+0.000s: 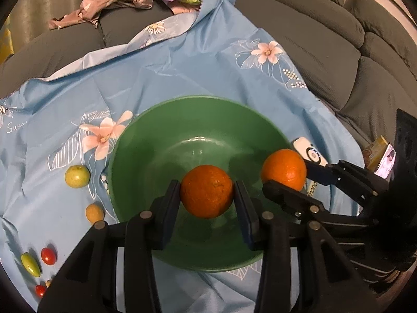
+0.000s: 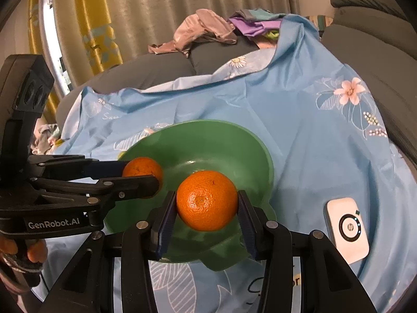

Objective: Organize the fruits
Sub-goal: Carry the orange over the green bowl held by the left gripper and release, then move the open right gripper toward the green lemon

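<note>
A green bowl (image 1: 146,146) sits on a blue floral cloth (image 1: 182,73); it also shows in the right wrist view (image 2: 234,143). My left gripper (image 1: 207,195) is shut on an orange (image 1: 207,190) and holds it above the bowl's inside. My right gripper (image 2: 206,204) is shut on a second orange (image 2: 207,199) and holds it over the bowl's near right rim. In the left wrist view the right gripper's orange (image 1: 284,168) hangs at the bowl's right edge. In the right wrist view the left gripper's orange (image 2: 142,168) is at the left.
On the cloth left of the bowl lie a yellow-green round fruit (image 1: 77,176), a small yellow fruit (image 1: 94,212), small red fruits (image 1: 48,256) and a green oval fruit (image 1: 30,264). A white device (image 2: 346,229) lies right of the bowl. Grey sofa cushions (image 1: 325,39) and crumpled clothes (image 1: 117,0) lie behind.
</note>
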A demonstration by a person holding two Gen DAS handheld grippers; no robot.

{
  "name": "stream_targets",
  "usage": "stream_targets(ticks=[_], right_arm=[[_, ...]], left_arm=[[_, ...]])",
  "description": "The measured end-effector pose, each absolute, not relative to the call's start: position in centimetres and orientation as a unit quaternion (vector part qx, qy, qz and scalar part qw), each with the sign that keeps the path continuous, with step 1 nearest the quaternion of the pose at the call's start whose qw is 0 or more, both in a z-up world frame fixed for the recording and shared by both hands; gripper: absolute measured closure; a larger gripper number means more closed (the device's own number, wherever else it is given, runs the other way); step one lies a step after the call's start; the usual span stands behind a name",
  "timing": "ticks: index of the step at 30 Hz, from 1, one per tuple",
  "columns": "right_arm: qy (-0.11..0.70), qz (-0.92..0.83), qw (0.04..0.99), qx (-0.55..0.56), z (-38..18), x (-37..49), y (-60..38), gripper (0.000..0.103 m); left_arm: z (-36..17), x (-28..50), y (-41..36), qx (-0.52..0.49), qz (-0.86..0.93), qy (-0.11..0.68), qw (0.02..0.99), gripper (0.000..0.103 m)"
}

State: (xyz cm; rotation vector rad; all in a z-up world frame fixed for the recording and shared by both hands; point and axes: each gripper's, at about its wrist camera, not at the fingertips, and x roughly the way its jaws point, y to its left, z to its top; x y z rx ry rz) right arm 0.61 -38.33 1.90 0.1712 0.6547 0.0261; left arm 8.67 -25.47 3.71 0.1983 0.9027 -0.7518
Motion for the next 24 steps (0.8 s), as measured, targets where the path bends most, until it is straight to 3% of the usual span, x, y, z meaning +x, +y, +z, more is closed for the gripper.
stream_targets(ticks=[9, 12, 24], right_arm=[[0.327, -0.001, 0.942, 0.075, 1.7, 0.6, -38.2, 0.056], [0.319, -0.011, 0.945, 0.069, 2.2, 0.3, -38.1, 0.055], [0.297, -0.01, 0.949, 0.109, 4.0, -2.5, -40.1, 0.055]], left_arm=[[3.2, 8.6, -25.7, 0.102, -0.346, 0.427, 0.829, 0.061], [3.7, 8.4, -25.3, 0.097, -0.343, 0.421, 0.834, 0.048], [5.1, 4.9, -17.3, 0.061, -0.281, 0.418, 0.862, 0.024]])
